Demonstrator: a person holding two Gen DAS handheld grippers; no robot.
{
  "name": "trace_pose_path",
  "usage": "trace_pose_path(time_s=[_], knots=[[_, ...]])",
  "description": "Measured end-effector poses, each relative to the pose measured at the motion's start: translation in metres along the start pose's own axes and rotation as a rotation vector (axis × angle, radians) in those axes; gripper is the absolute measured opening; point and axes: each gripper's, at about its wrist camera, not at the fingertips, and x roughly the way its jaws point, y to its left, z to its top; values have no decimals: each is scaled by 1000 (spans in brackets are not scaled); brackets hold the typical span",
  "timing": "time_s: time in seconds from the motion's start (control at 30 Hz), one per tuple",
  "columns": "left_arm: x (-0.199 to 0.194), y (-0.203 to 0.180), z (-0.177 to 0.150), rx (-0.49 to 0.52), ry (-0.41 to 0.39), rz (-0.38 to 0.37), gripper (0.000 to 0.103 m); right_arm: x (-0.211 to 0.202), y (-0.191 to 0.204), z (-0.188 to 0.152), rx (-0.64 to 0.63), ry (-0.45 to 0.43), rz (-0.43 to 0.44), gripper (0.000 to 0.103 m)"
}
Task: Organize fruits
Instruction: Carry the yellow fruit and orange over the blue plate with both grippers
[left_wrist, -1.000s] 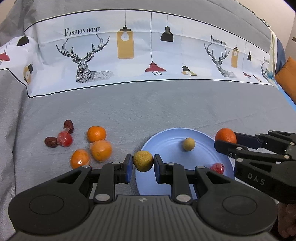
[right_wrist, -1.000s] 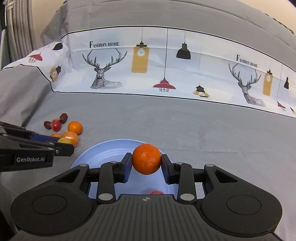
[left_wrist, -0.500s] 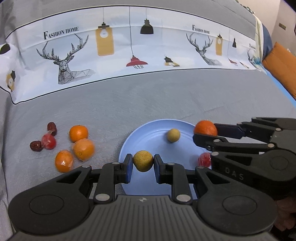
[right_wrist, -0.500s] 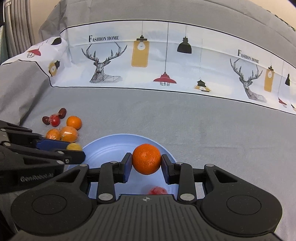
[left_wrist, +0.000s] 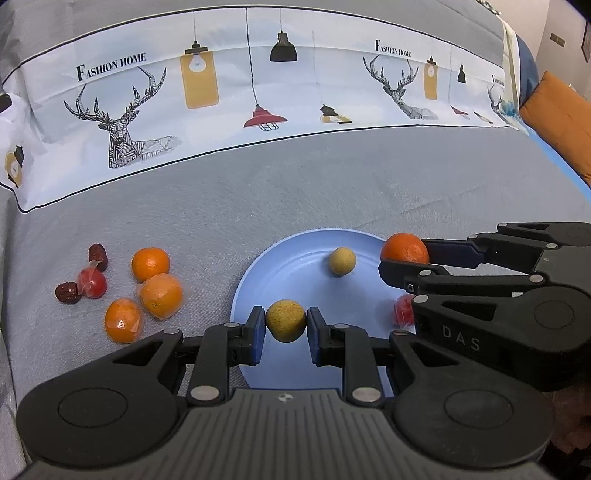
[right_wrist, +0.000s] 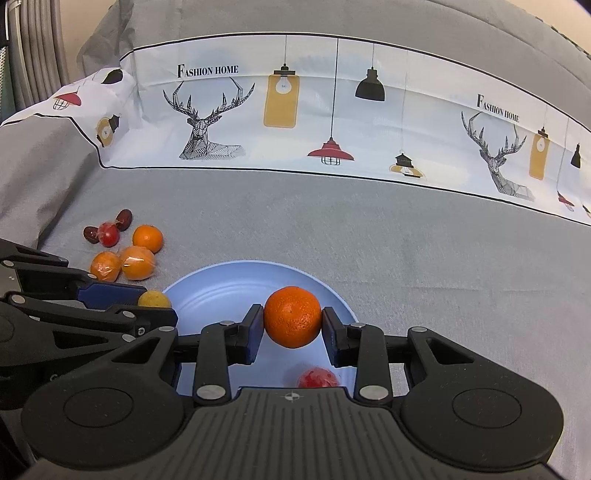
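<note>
Over the blue plate (left_wrist: 258, 273), left fingers (left_wrist: 255, 334) clamp a yellow fruit (left_wrist: 285, 320), right fingers (right_wrist: 253, 334) an orange (right_wrist: 292, 316).

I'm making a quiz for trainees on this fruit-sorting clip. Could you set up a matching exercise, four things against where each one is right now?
Things
1. big orange
2. rough yellow fruit
3. smooth yellow fruit
4. dark red dates

Places
A. lying loose on the blue plate
B. on the grey cloth, beside the wrapped oranges
C. gripped in the right claw over the plate
D. gripped in the left claw at the plate's near edge

Pairs: 1-C, 2-D, 3-A, 4-B
</note>
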Motion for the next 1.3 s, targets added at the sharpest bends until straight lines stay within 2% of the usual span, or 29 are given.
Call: trace_pose_path(time_s=[1.3], knots=[[2,-4,0,10,-1,0,26,1,7,-1,-1,-4,5,36]])
